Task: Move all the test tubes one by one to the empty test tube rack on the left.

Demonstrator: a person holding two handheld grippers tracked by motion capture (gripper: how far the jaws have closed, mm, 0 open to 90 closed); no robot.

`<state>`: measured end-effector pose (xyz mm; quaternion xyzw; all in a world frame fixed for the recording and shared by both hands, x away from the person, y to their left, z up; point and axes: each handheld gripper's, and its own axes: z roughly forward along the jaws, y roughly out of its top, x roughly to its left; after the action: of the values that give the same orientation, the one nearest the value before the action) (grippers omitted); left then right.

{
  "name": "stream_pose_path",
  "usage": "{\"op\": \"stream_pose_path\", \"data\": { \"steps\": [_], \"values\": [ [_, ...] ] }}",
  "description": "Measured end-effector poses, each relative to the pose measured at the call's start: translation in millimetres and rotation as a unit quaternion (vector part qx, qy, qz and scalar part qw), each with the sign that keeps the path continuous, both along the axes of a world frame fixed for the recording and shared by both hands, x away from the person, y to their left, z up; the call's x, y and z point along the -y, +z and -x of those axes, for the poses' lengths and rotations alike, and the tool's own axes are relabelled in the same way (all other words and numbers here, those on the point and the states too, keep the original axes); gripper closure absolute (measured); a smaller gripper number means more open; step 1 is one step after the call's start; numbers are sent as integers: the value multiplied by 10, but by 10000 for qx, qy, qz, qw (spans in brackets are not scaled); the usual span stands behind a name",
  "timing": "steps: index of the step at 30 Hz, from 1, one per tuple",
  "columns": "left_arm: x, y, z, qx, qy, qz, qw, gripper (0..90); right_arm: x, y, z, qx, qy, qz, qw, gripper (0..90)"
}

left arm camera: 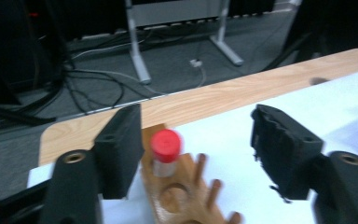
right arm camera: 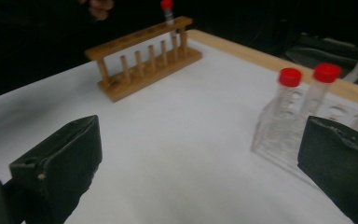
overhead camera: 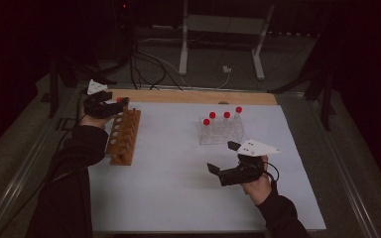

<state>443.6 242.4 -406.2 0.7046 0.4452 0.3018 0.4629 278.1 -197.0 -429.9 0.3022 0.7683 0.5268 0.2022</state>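
Note:
A wooden tube rack lies on the left of the white mat. One red-capped tube stands upright in its far end hole. My left gripper hovers over that end, open. In the left gripper view the tube sits between the jaws, close to the left one, and neither pad presses on it. A clear plastic rack at the centre right holds several red-capped tubes. My right gripper is just in front of it, open with nothing between its fingers. The clear rack lies ahead on the right.
A bare wooden strip runs along the table's far edge. Beyond it are a dark floor with cables and the legs of a metal stand. Metal rails border the table on both sides.

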Motion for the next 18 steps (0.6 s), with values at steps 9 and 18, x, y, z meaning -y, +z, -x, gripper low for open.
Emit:
{"op": "stream_pose_path", "data": {
  "steps": [9, 18],
  "values": [
    [192, 87, 422, 18, -1024, 266, 9944, 26, 54, 32, -120, 95, -182, 183, 9996, 0],
    [424, -50, 903, 27, -1845, 275, 9824, 22, 29, -24, -303, 101, -325, 248, 9991, 0]
  ]
}}
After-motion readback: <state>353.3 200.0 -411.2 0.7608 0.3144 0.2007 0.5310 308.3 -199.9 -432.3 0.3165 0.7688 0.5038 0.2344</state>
